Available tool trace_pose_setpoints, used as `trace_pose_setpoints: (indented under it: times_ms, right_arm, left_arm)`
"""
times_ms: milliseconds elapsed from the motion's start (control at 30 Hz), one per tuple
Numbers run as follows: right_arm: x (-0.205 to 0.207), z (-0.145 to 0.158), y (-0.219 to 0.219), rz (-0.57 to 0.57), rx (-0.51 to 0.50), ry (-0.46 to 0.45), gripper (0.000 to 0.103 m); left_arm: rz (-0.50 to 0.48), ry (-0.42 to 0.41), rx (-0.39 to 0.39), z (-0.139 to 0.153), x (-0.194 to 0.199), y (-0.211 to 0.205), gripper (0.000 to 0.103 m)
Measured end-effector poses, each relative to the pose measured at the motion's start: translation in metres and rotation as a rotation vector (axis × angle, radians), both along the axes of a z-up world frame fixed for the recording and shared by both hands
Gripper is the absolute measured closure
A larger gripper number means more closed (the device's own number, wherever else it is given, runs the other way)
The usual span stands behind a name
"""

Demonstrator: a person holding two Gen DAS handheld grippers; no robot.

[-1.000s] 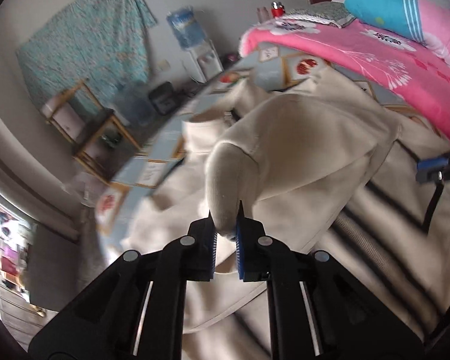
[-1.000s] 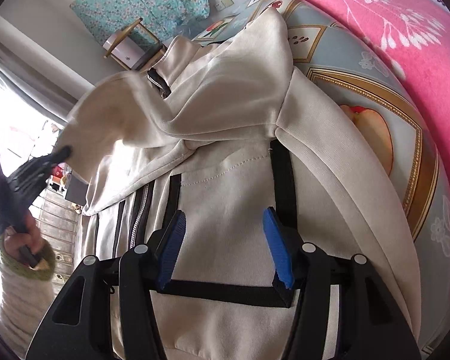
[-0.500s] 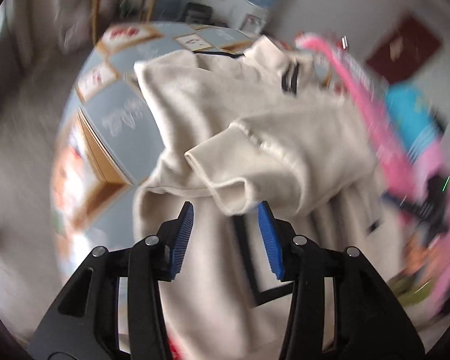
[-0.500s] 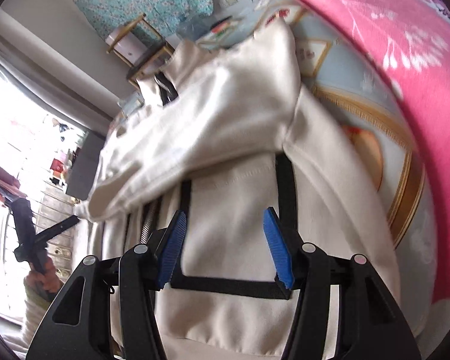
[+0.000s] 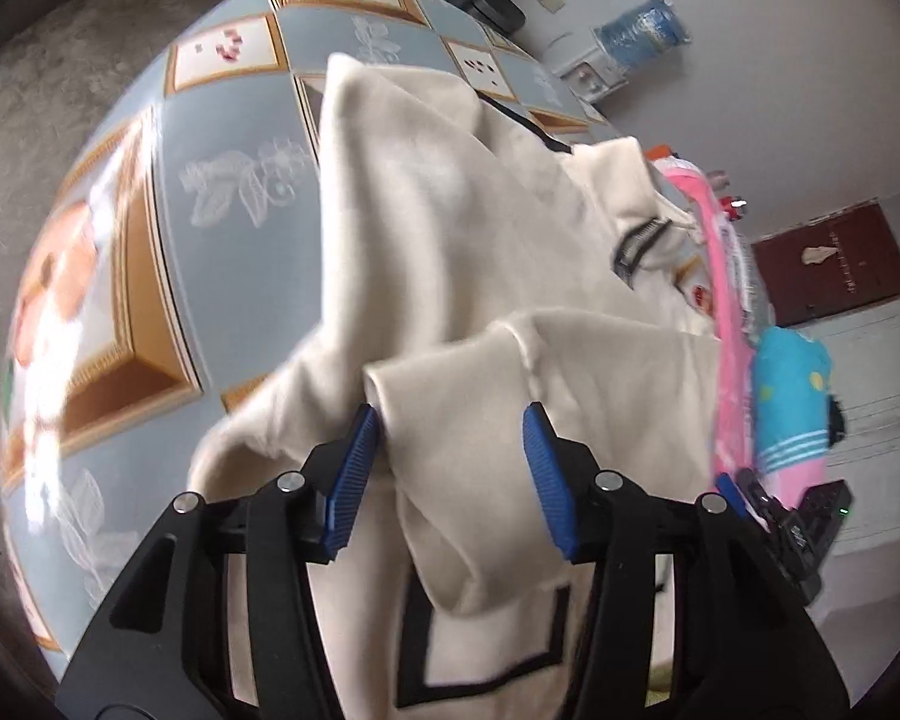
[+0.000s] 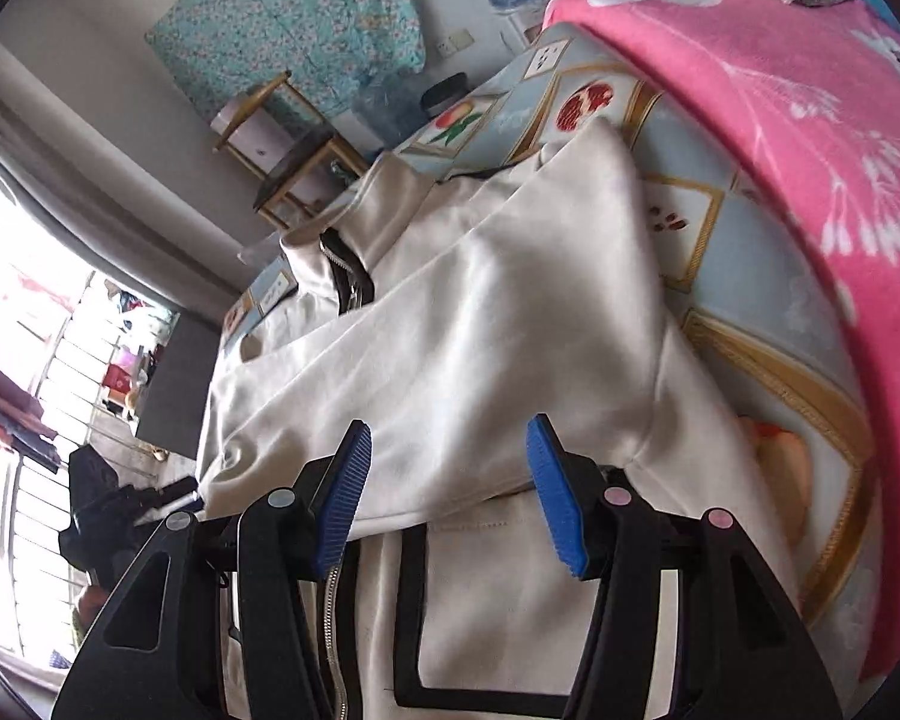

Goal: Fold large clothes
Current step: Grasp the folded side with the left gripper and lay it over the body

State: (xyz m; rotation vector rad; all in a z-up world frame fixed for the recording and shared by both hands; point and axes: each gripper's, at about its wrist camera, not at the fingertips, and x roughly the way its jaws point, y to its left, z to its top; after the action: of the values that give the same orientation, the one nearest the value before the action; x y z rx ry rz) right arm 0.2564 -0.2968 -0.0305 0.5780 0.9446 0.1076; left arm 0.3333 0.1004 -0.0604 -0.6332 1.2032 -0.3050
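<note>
Cream zip jacket (image 5: pixel 450 228) lies spread on the patterned bed cover (image 5: pixel 210 192), collar toward 1 o'clock in the left wrist view and toward 10 o'clock in the right wrist view (image 6: pixel 480 324).

Left gripper (image 5: pixel 450 468): a sec ago it was pinched tight on the sleeve cuff, held up off the jacket. Its jaws have just been opening; now approx half open, with the sleeve (image 5: pixel 510 396) lying between the blue pads and across the jacket front. The 9 o'clock pad sits right at the cuff edge; no squeeze visible, so looks released. View has also rolled and dropped vs. before.

Meaning: sleeve fold-in looks done on that side, draped over the black-outlined pocket (image 5: pixel 486 648).

Right gripper (image 6: pixel 444 480): jaws about half open, same as before, nothing held, hovering over the folded sleeve (image 6: pixel 450 372). It has backed off slightly.

Likely next: the other sleeve or the bottom-hem fold.
</note>
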Motion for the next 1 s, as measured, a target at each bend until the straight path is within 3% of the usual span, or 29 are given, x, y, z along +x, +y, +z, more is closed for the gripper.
trace_pose_setpoints:
  times_ms: [167,233,300,433,567,667,767,867,1000]
  right_arm:
    - [0.007,-0.009,0.005,0.004,-0.027,0.015,0.05]
    - [0.009,-0.011,0.004,0.001,-0.027,0.02,0.05]
    - [0.007,-0.01,0.003,-0.002,-0.036,0.017,0.05]
    - [0.002,-0.001,-0.002,-0.012,-0.068,-0.002,0.05]
    - [-0.001,0.008,-0.012,-0.041,-0.083,-0.019,0.05]
    - [-0.002,0.007,-0.021,-0.066,-0.1,-0.011,0.05]
    - [0.001,0.004,-0.032,-0.088,-0.115,0.017,0.05]
    - [0.004,0.016,-0.05,-0.12,-0.116,0.007,0.05]
    - [0.027,0.031,-0.075,-0.147,-0.082,0.008,0.05]
  left_arm:
    - [-0.002,0.024,0.046,-0.006,0.01,-0.002,0.067]
    - [-0.014,0.011,0.099,-0.003,0.01,-0.006,0.086]
    - [-0.041,-0.04,0.146,0.009,0.006,-0.011,0.093]
    - [-0.123,-0.246,0.245,0.066,0.003,-0.027,0.096]
    - [-0.118,-0.331,0.31,0.105,0.029,-0.025,0.096]
    - [-0.125,-0.253,0.32,0.09,0.058,-0.018,0.096]
    - [-0.133,-0.14,0.356,0.046,0.079,-0.011,0.096]
    - [-0.118,-0.108,0.356,0.028,0.079,-0.003,0.096]
    - [-0.101,-0.12,0.342,0.033,0.069,0.003,0.096]
